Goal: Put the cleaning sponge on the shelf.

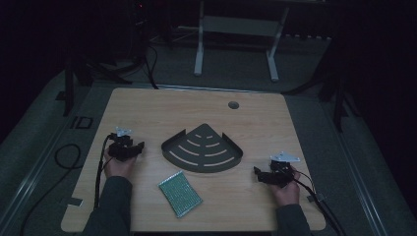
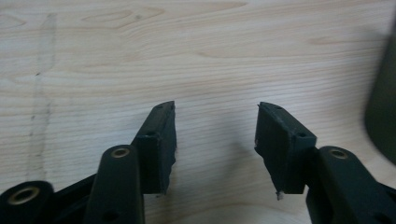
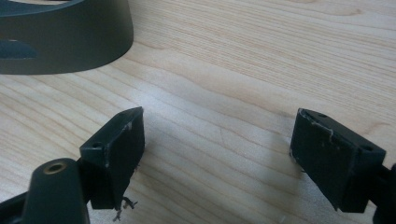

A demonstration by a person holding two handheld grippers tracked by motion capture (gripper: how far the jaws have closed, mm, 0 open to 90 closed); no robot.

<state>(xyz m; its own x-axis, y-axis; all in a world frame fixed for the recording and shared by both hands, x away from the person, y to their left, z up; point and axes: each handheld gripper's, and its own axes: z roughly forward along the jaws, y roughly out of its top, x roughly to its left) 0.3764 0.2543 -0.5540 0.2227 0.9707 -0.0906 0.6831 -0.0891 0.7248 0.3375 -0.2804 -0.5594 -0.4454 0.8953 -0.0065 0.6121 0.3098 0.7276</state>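
Note:
A dark fan-shaped corner tray [image 1: 202,147] with curved slots lies in the middle of the light wooden table [image 1: 157,108]. In front of it lies a green sponge-like pad [image 1: 180,193]. My left gripper [image 1: 134,146] rests on the table left of the tray, held by a hand; in the left gripper view its jaws stand open [image 2: 215,122] over bare wood, with the tray's edge [image 2: 383,116] at the right. My right gripper [image 1: 259,173] rests right of the tray, open [image 3: 217,128] with nothing between its jaws; the tray's wall [image 3: 65,42] shows at the upper left.
A round cable hole [image 1: 233,104] sits near the table's far edge. Cables [image 1: 64,162] trail off the left side onto the floor. A white table frame [image 1: 236,34] stands beyond the table in the dark room.

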